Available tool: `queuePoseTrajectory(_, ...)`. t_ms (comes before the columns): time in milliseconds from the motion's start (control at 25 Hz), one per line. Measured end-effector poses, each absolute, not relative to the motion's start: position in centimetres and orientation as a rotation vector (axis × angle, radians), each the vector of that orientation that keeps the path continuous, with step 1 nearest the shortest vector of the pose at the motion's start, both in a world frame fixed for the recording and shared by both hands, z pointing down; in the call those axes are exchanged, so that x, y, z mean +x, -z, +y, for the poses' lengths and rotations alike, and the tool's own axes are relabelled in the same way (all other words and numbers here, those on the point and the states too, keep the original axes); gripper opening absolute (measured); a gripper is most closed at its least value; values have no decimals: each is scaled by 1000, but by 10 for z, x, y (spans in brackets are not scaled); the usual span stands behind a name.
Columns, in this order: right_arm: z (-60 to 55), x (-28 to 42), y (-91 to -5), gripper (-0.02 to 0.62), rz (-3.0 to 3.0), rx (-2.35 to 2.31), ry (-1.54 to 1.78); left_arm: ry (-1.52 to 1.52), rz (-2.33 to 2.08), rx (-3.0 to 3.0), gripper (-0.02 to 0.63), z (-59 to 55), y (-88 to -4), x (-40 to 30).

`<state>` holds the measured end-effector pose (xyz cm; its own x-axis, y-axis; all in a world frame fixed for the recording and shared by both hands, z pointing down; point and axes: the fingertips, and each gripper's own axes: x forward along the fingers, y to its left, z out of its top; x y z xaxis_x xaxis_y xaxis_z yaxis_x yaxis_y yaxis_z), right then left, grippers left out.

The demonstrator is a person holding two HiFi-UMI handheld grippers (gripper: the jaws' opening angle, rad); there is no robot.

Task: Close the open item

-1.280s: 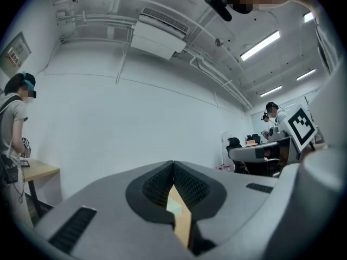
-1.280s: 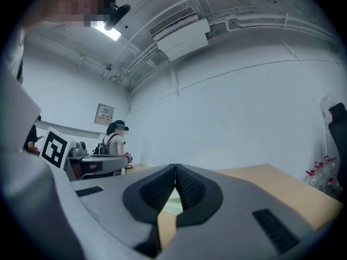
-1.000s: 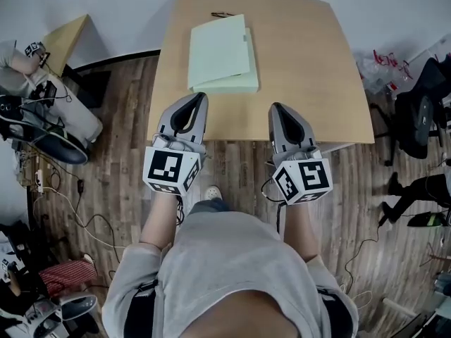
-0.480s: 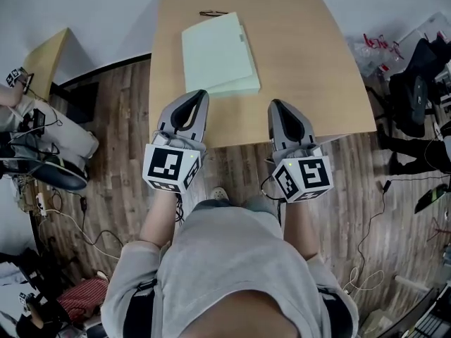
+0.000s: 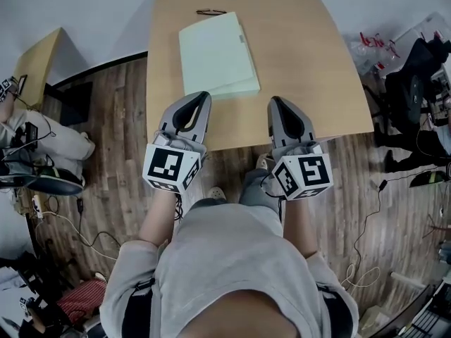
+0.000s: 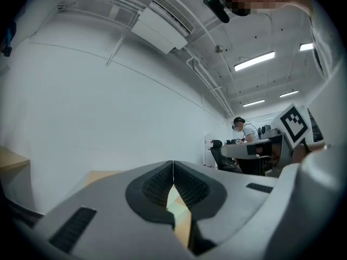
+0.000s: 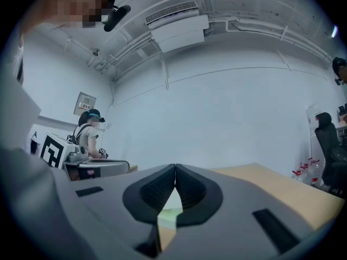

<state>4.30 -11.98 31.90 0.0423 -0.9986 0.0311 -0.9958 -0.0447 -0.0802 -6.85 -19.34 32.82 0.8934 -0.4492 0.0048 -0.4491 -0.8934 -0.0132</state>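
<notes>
Head view: a pale green folder [image 5: 215, 51] lies flat on the tan wooden surface [image 5: 303, 62], left of centre and toward the far side. A top sheet or cover sits slightly askew on the thicker stack beneath it. A small dark object [image 5: 211, 11], too small to identify, lies just beyond the folder's far edge. The left gripper [image 5: 203, 96] and right gripper [image 5: 275, 101] are held level over the near edge of the surface, side by side and pointing away from the person. The folder's near edge lies just beyond the left gripper's tip. Each gripper carries a marker cube, left [image 5: 173, 167] and right [image 5: 303, 177], printed with black-and-white square patterns.

Left gripper view: the jaws are together with nothing between them.

Right gripper view: the jaws are likewise together and empty. A wall sign [image 7: 85, 103] is too small to read.
</notes>
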Motion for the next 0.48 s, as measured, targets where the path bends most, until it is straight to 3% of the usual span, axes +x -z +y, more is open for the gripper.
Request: queuePoseTrajectory(480, -157, 77, -313, 9, 2248, -2132, 98, 32, 835, -2989, 16, -214, -329, -36)
